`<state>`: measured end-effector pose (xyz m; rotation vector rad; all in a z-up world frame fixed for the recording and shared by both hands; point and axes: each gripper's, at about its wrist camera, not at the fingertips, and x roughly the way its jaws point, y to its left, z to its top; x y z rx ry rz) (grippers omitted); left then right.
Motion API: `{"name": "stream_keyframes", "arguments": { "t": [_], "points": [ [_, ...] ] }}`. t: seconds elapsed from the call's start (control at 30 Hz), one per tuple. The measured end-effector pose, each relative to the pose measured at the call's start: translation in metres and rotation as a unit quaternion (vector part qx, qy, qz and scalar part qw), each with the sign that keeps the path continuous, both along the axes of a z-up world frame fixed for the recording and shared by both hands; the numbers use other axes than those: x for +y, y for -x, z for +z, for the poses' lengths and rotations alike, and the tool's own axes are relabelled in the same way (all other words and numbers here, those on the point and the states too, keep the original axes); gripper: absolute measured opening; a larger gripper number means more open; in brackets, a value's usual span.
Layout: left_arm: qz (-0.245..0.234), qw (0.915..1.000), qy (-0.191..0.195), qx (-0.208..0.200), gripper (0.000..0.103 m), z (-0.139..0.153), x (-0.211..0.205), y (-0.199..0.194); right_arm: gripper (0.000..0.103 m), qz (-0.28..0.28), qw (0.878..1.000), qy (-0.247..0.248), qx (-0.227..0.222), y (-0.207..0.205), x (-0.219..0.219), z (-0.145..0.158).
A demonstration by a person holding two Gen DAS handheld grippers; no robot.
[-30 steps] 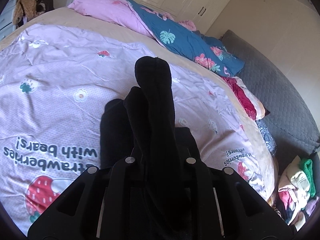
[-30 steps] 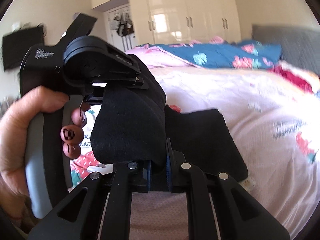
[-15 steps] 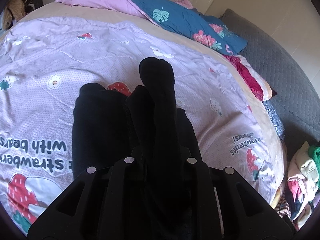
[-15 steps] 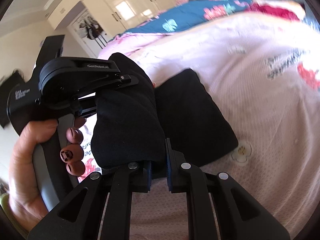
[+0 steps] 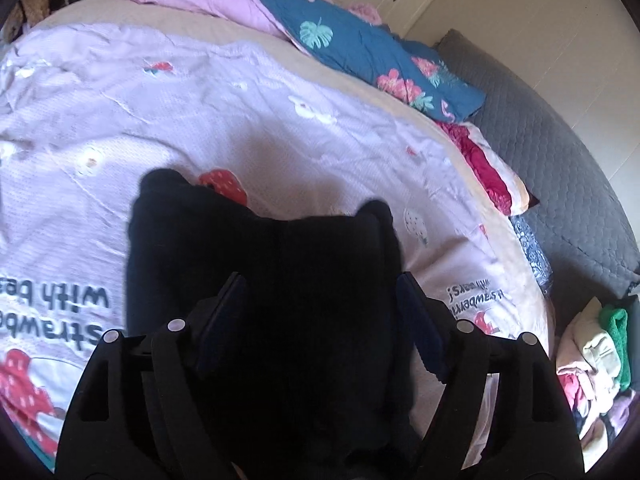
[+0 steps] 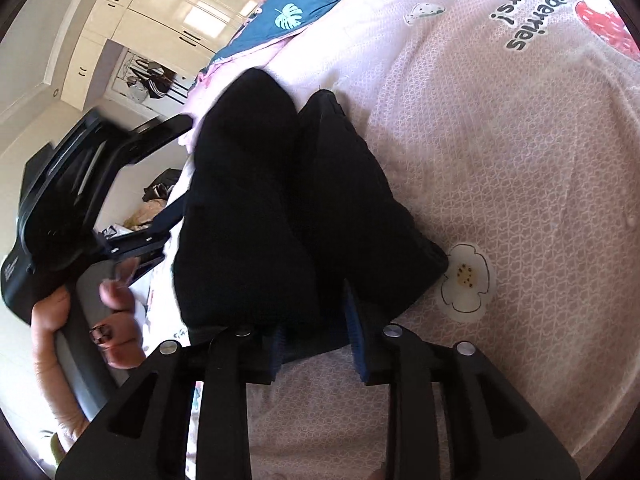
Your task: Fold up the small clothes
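A black garment (image 5: 256, 264) lies folded on the lilac strawberry-print quilt (image 5: 200, 112). In the left wrist view my left gripper (image 5: 319, 280) straddles its near part. The jaws are opening wide and their blue pads (image 5: 416, 320) stand clear of the cloth. In the right wrist view the garment (image 6: 360, 200) shows as two thick folds side by side. My right gripper (image 6: 314, 332) is at its near edge with its jaws opening. That edge lies loose between the pads. The left gripper (image 6: 178, 168) is on the far side of the fold, held by a hand (image 6: 60, 320).
Pink and blue floral pillows (image 5: 360, 48) lie at the head of the bed. A grey quilted mat (image 5: 560, 160) runs along the right side, with a heap of clothes (image 5: 592, 360) below it. White wardrobes (image 6: 180, 12) stand behind.
Both grippers were shut on raised folds of the black garment and have opened. The folds have dropped flat onto the quilt. The right gripper has rolled and come down.
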<state>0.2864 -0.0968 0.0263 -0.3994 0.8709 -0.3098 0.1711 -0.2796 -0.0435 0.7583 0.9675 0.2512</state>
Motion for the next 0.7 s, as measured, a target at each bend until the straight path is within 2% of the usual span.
{"name": "stream_keyframes", "arguments": {
  "t": [0.07, 0.13, 0.2, 0.23, 0.3, 0.47, 0.6, 0.7],
  "points": [
    [0.003, 0.9999, -0.010, -0.013, 0.070, 0.006, 0.011, 0.008, 0.033, 0.002, 1.000, 0.002, -0.002, 0.000, 0.002, 0.004],
    [0.010, 0.9995, -0.025, -0.015, 0.070, 0.007, 0.024, 0.017, 0.043, 0.006, 1.000, -0.003, -0.004, -0.001, 0.001, 0.008],
    [0.012, 0.9989, -0.044, -0.014, 0.070, 0.001, 0.038, 0.030, 0.062, 0.004, 1.000, -0.016, -0.012, -0.004, -0.002, 0.013],
    [0.011, 0.9985, -0.052, -0.011, 0.070, -0.003, 0.042, 0.034, 0.065, 0.006, 1.000, -0.023, -0.018, -0.006, -0.005, 0.017],
    [0.010, 0.9980, -0.062, -0.003, 0.071, -0.015, 0.053, 0.047, 0.079, 0.016, 0.999, -0.026, -0.029, -0.013, -0.009, 0.026],
    [0.004, 0.9987, -0.048, 0.018, 0.071, -0.042, 0.067, 0.058, 0.080, 0.034, 0.998, -0.009, -0.050, -0.051, -0.020, 0.052],
    [-0.019, 0.9986, -0.047, 0.014, 0.071, -0.044, 0.061, 0.055, 0.080, 0.056, 0.995, 0.068, -0.036, -0.080, -0.012, 0.060],
    [-0.037, 0.9974, -0.062, 0.004, 0.071, -0.041, 0.055, 0.056, 0.080, 0.045, 0.992, 0.121, -0.018, -0.106, -0.010, 0.055]
  ]
}}
